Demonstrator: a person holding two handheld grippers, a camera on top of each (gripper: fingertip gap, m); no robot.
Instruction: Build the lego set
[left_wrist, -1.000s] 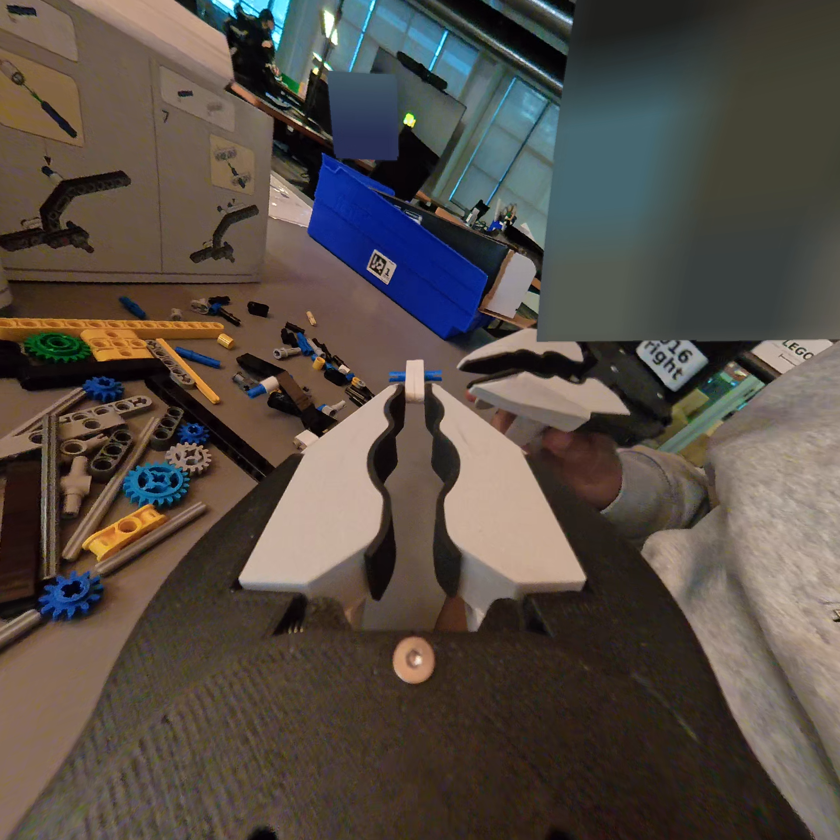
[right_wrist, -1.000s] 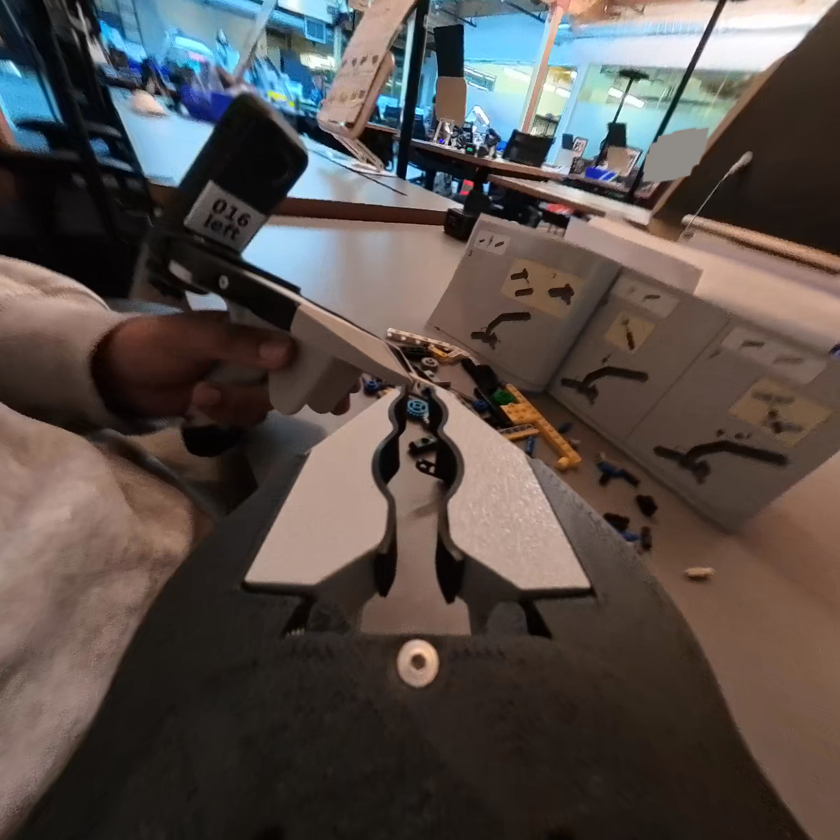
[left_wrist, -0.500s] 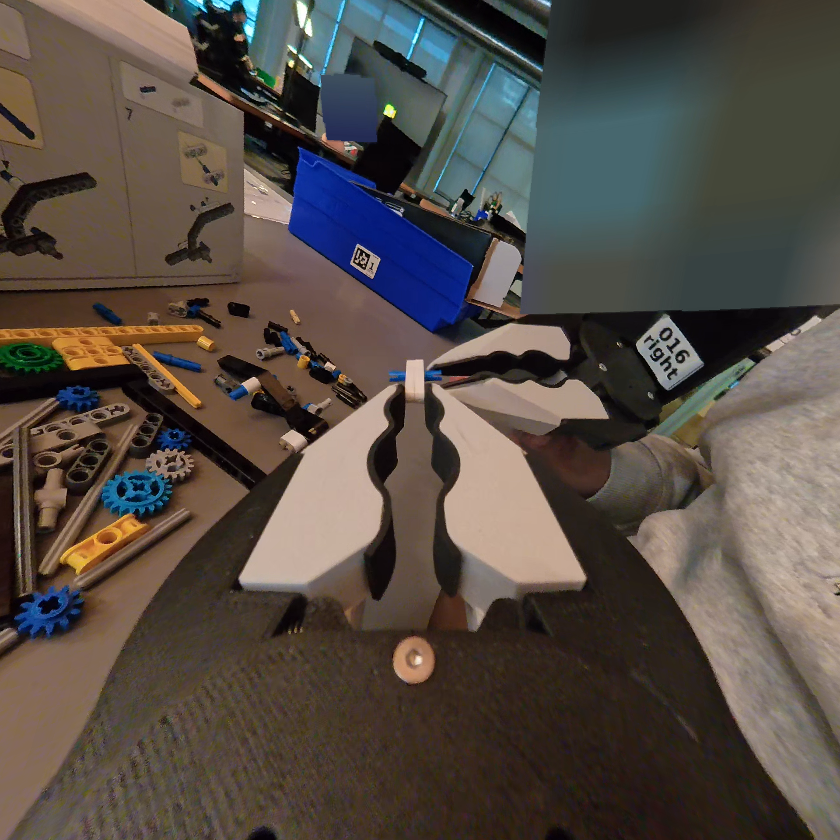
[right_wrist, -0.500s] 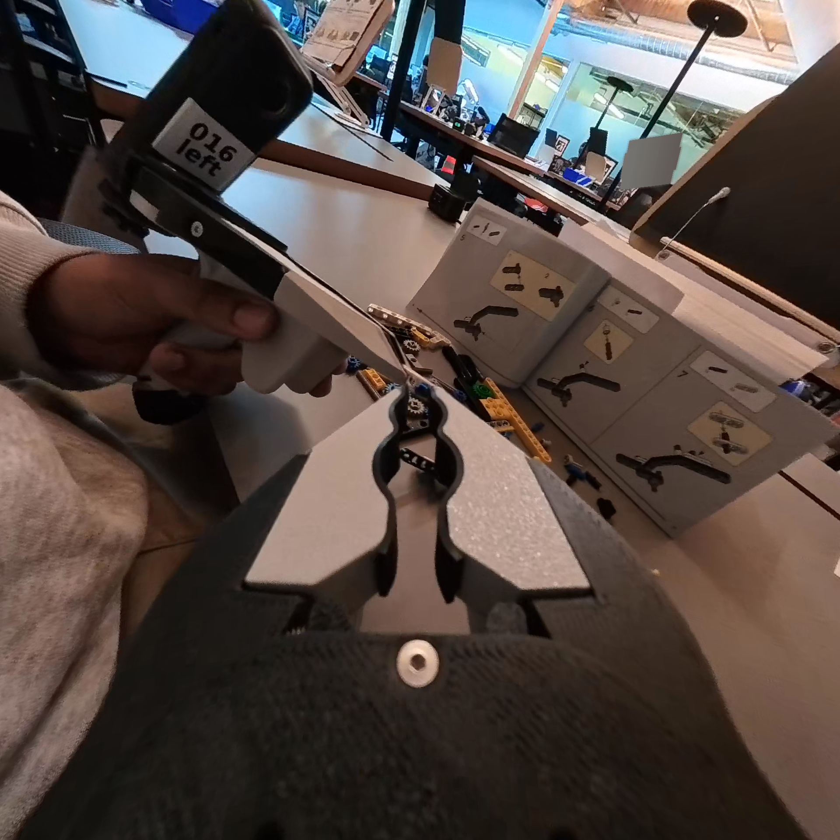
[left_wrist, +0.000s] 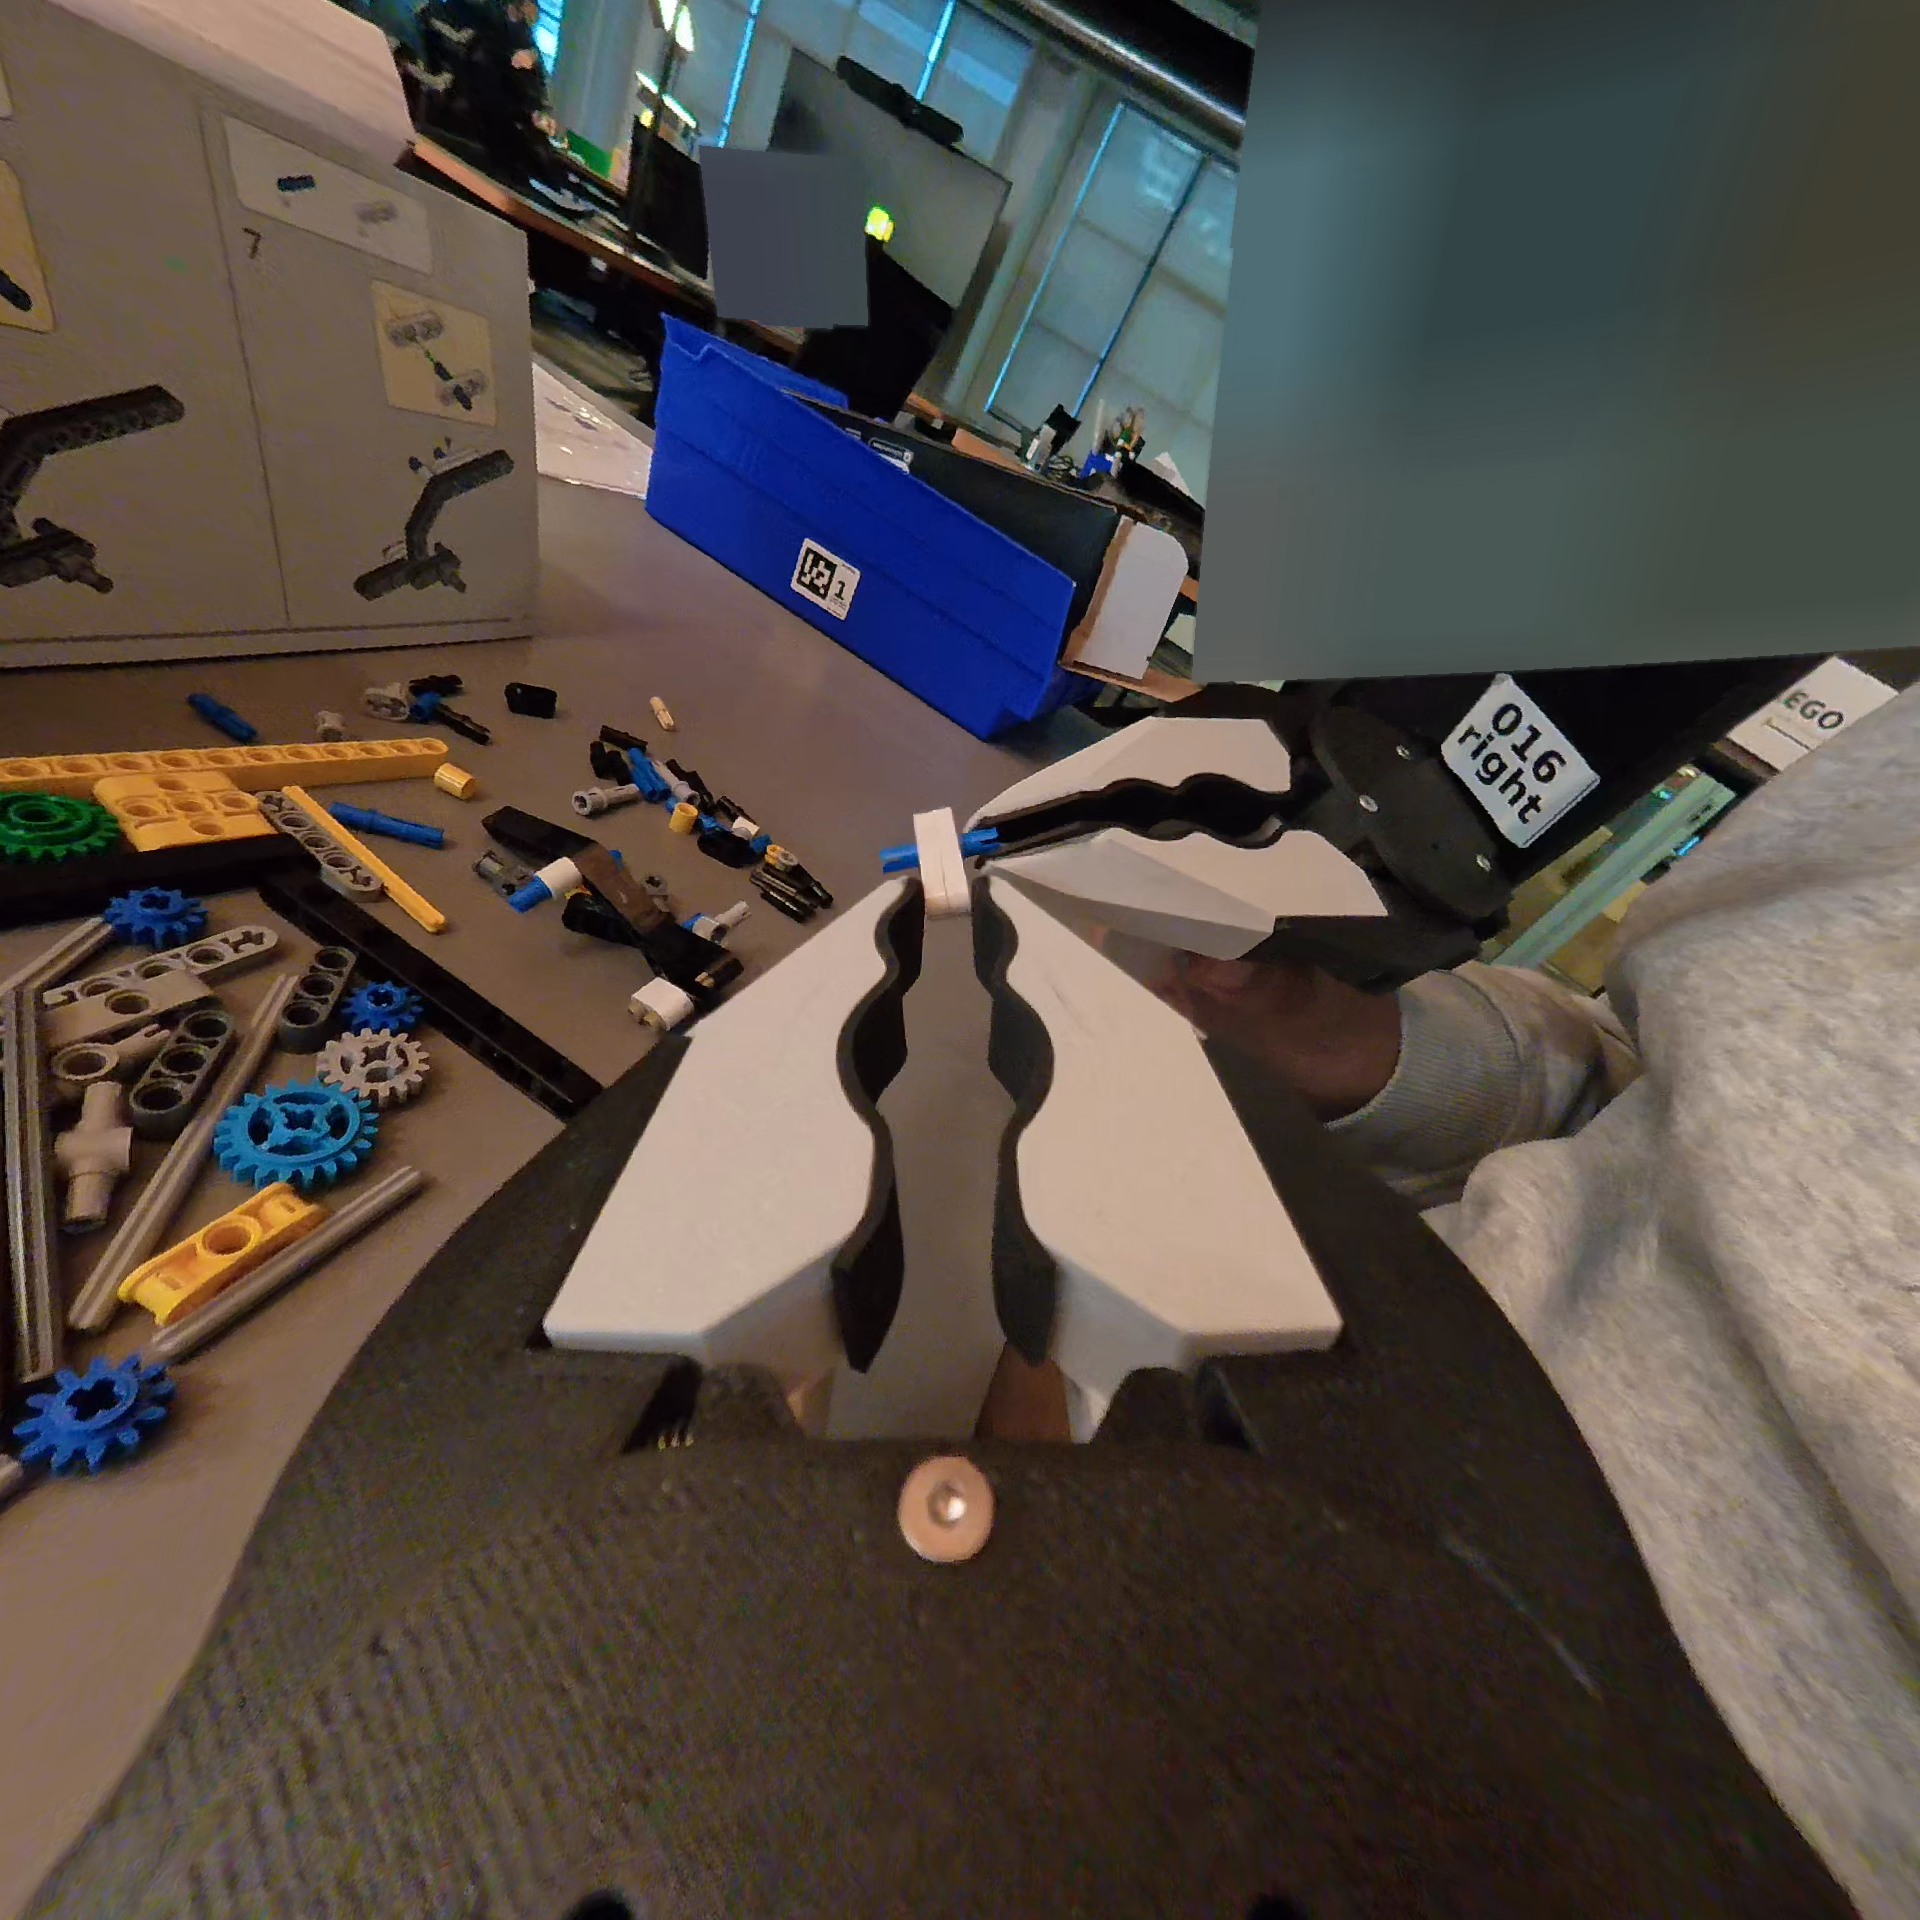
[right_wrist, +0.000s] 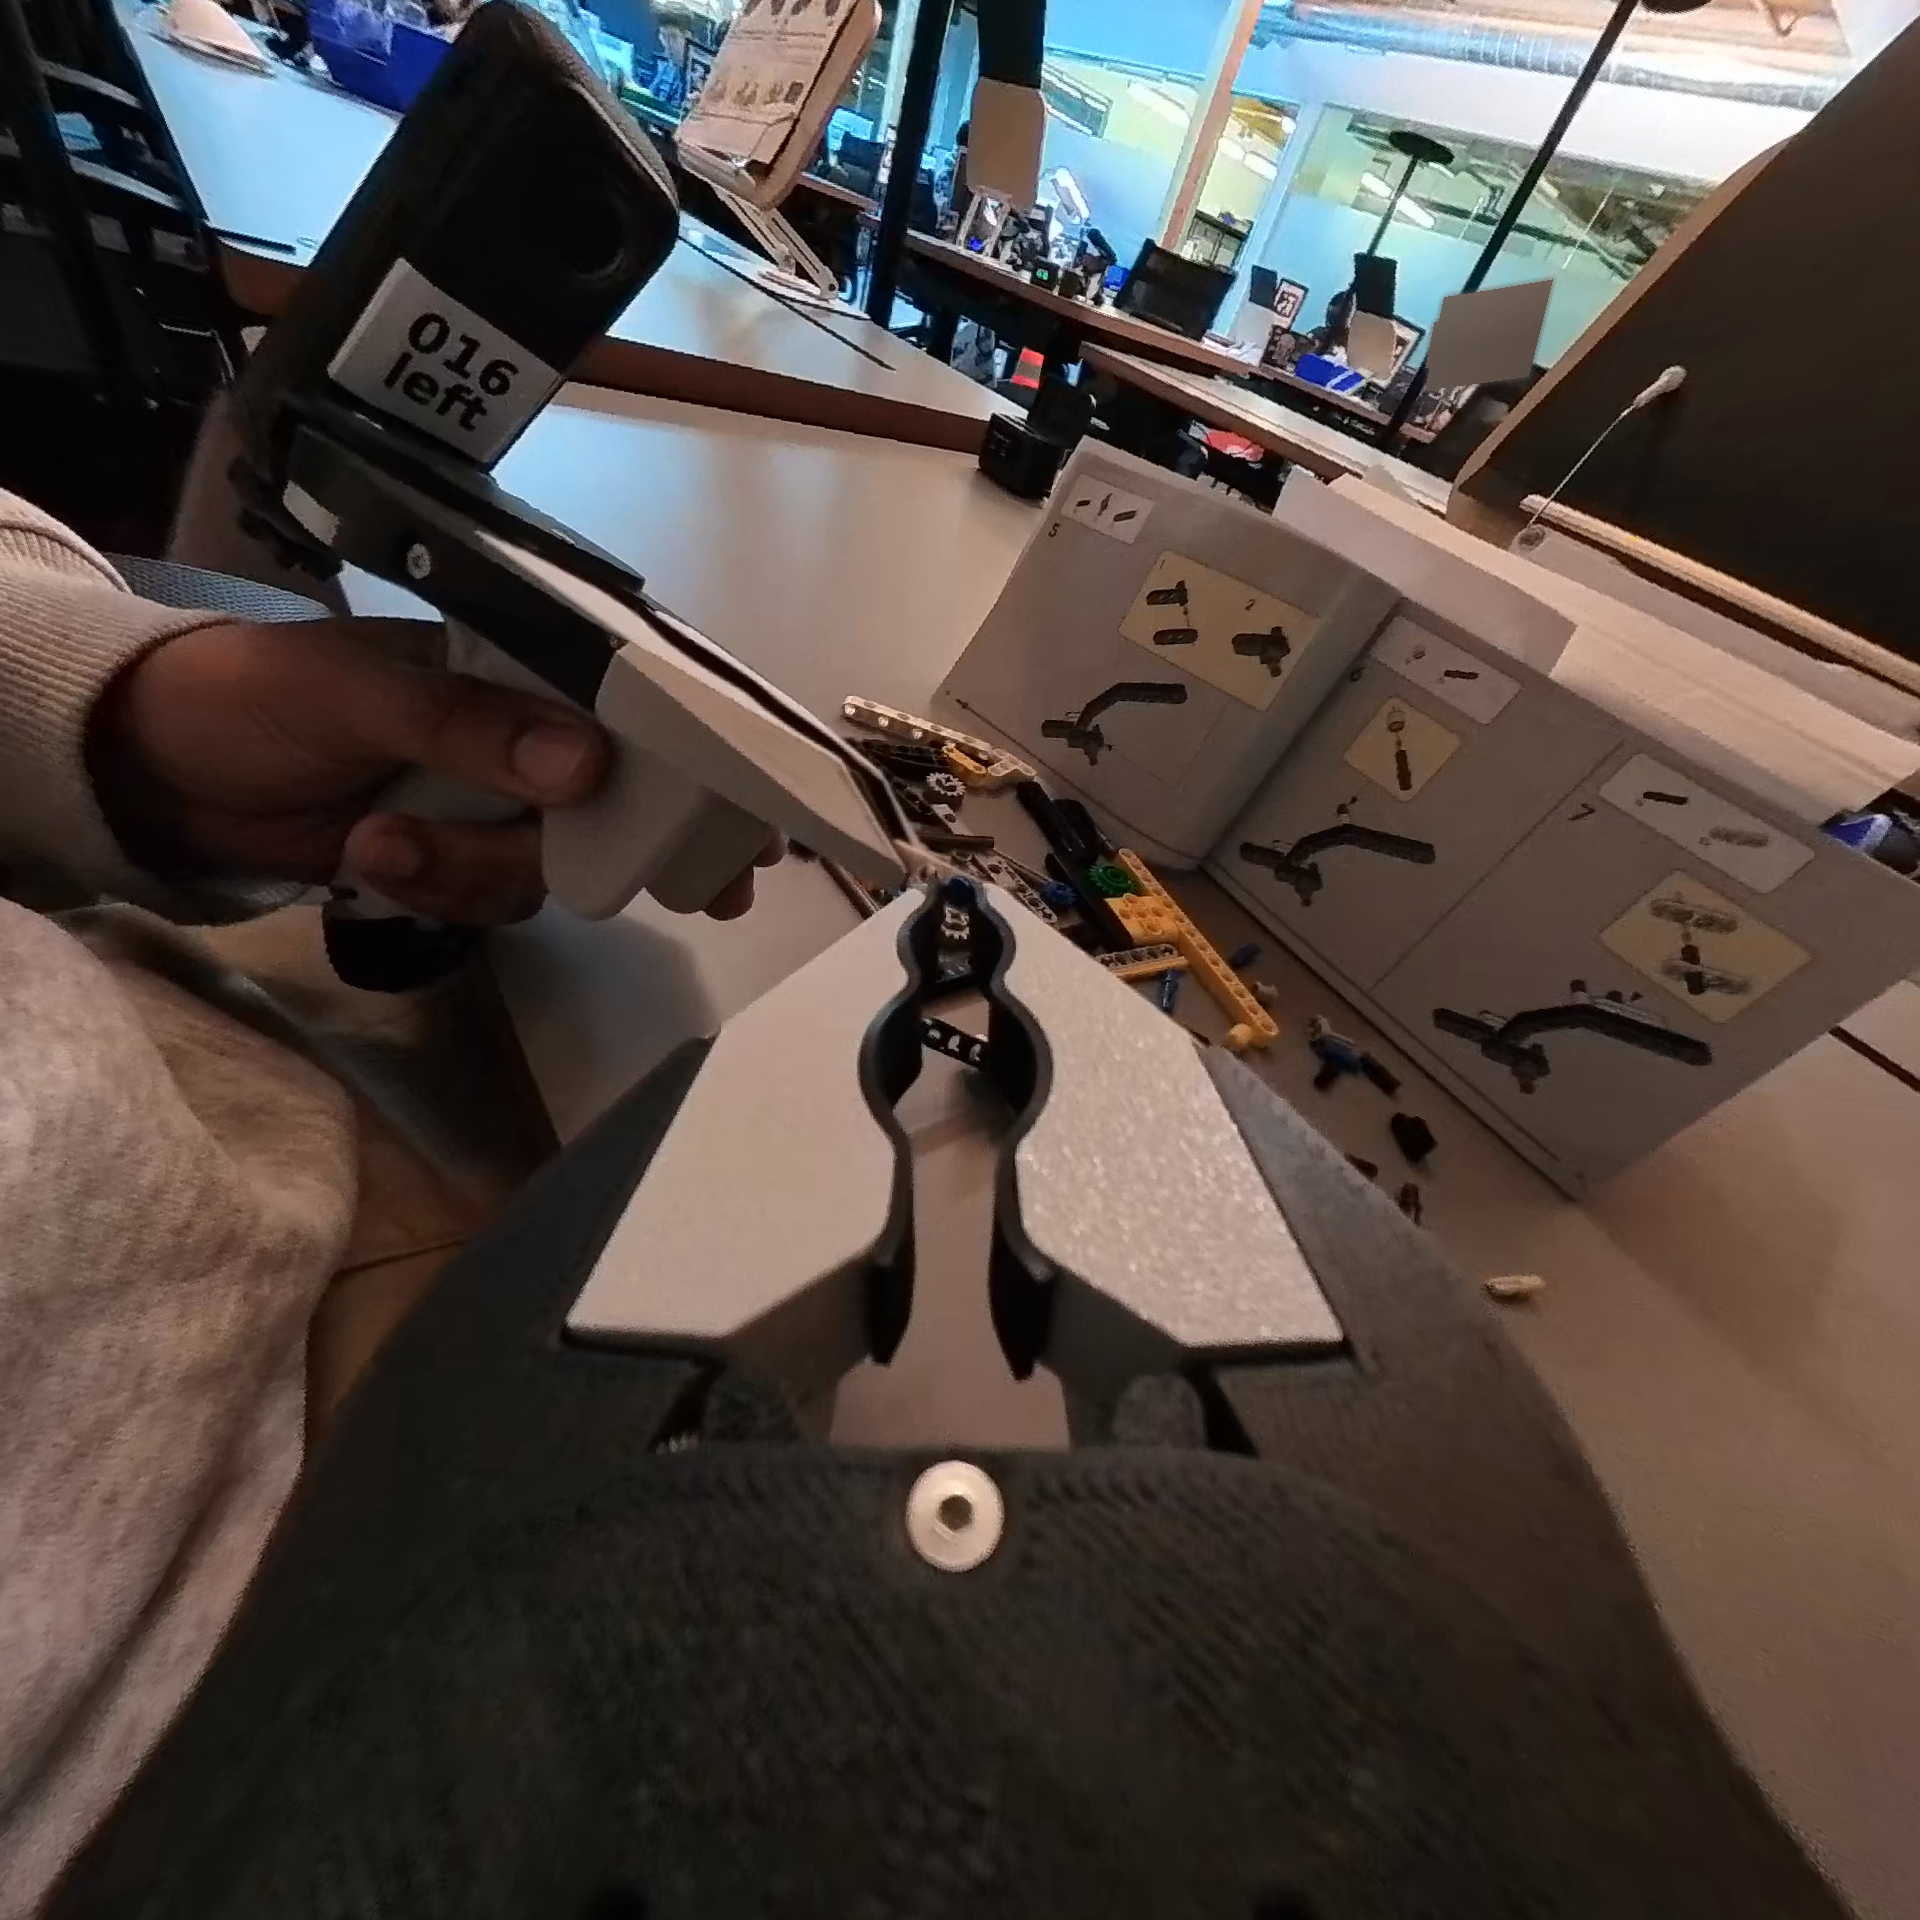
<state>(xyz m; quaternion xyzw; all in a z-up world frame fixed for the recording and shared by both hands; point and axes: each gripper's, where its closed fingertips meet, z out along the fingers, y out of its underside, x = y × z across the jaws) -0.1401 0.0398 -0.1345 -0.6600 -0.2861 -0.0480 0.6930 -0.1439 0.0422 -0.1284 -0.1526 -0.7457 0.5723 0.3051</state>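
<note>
In the left wrist view my left gripper (left_wrist: 943, 896) is shut on a small white piece (left_wrist: 940, 857) and holds it above the table. A blue pin (left_wrist: 899, 858) runs sideways through that piece. My right gripper (left_wrist: 992, 840) comes in from the right, its tips closed on the pin's right end. In the right wrist view my right gripper (right_wrist: 956, 902) has the blue pin (right_wrist: 958, 886) at its tips. The left gripper (right_wrist: 902, 857) meets it from the left, held in a hand.
Loose parts lie on the grey table (left_wrist: 727, 665): blue gears (left_wrist: 296, 1132), a green gear (left_wrist: 47, 826), yellow beams (left_wrist: 229, 764), grey axles and black pins. Standing instruction pages (left_wrist: 260, 416) are behind them, a blue bin (left_wrist: 852, 561) is to their right. A grey sleeve (left_wrist: 1714, 1195) is at right. The green gear (left_wrist: 47, 826) sits 15 cm or so from the ends of my left fingers. Look for it in the right wrist view (right_wrist: 1108, 878) too.
My right gripper has moved left to the left gripper's tips and closed on the end of the blue pin. The left gripper has kept its hold on the white piece.
</note>
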